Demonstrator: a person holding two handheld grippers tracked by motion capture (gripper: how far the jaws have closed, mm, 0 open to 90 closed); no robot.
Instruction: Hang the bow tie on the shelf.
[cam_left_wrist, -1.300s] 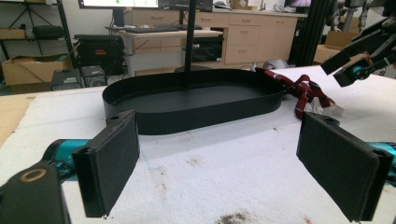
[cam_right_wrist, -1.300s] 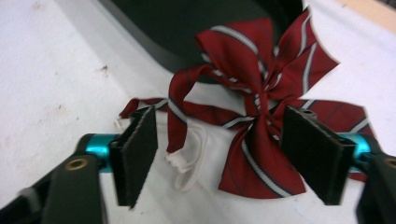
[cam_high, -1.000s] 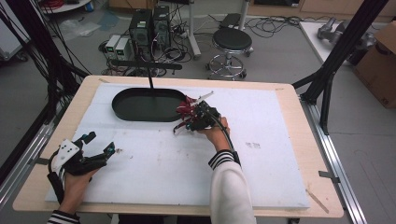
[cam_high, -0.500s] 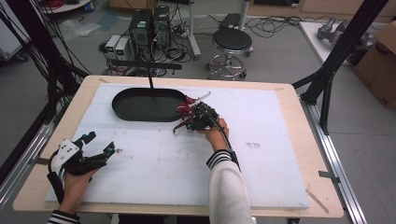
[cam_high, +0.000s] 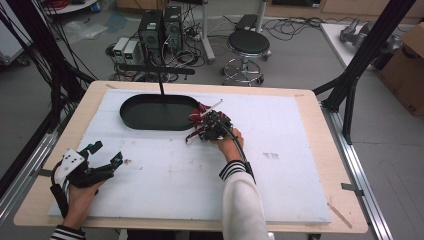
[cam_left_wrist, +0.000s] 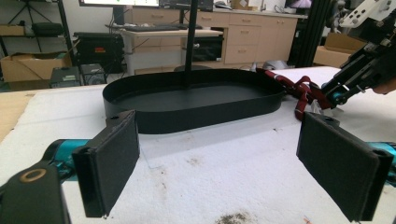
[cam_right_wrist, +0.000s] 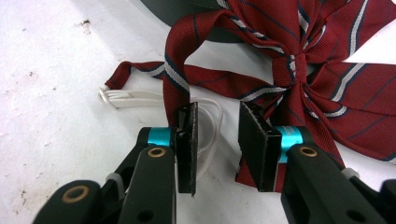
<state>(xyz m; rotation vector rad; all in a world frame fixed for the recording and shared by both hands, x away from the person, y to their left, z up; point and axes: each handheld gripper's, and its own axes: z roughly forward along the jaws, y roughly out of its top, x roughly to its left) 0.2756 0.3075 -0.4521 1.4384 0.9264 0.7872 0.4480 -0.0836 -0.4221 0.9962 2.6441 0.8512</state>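
A dark red striped bow tie (cam_high: 199, 120) (cam_right_wrist: 303, 60) (cam_left_wrist: 301, 91) lies on the white mat against the right end of a black oval tray (cam_high: 131, 119) (cam_left_wrist: 187, 116). My right gripper (cam_high: 202, 131) (cam_right_wrist: 217, 116) is down at the tie, and its jaws have just been closing. A gap still shows between the pads, with the tie's white elastic cord (cam_right_wrist: 205, 140) lying in it. A red tail brushes the tip of the left pad. My left gripper (cam_high: 106, 152) (cam_left_wrist: 217, 140) rests at the mat's front left, open wide with nothing between its pads.
A thin black post (cam_high: 161, 85) rises from the tray's far side. The white mat (cam_high: 290, 175) covers most of the wooden table (cam_high: 345, 165). Black frame struts stand at the table's left and right.
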